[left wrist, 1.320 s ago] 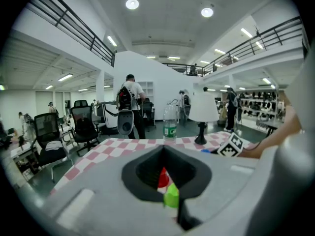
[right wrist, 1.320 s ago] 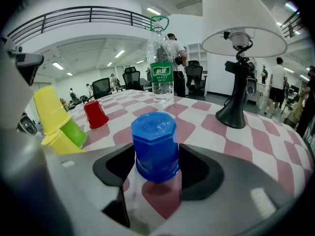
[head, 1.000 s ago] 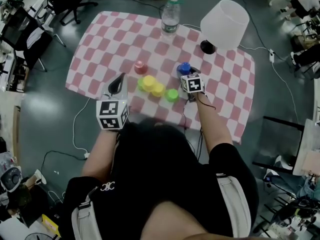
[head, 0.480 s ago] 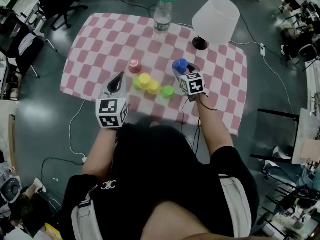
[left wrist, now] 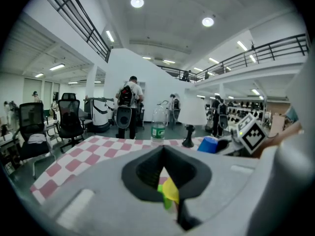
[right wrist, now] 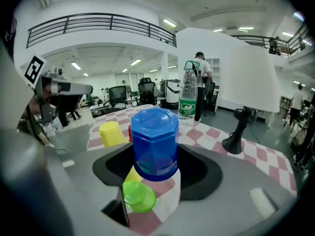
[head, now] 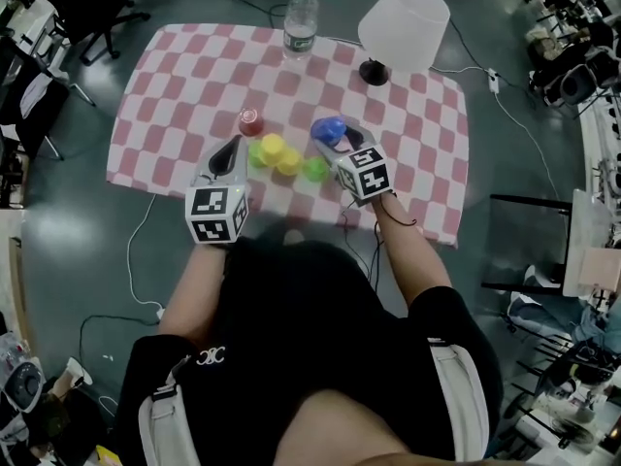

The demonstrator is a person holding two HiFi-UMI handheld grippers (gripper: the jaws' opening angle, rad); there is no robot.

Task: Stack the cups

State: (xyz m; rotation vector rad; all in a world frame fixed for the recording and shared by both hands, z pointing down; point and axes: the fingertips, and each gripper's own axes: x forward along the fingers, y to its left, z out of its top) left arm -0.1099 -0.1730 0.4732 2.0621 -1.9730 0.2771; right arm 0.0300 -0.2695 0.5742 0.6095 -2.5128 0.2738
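A blue cup (head: pixel 328 129), upside down, hangs above the checked table (head: pixel 184 76), and my right gripper (head: pixel 336 136) is shut on its sides. The right gripper view shows the blue cup (right wrist: pixel 155 144) between the jaws, with a green cup (right wrist: pixel 139 196) and a yellow cup (right wrist: pixel 112 133) on the cloth below it. On the table stand a red cup (head: pixel 250 121), two yellow cups (head: pixel 272 148) and the green cup (head: pixel 315 169). My left gripper (head: pixel 228 153) hovers near the yellow cups with its fingers together and nothing in them.
A water bottle (head: pixel 301 16) and a white-shaded lamp (head: pixel 403 27) stand at the table's far edge. Office chairs and cables lie around the table on the floor. People stand in the distance in the left gripper view.
My right gripper has risen off the table with the blue cup and drifted left toward the green and yellow cups. The left gripper has hardly moved.
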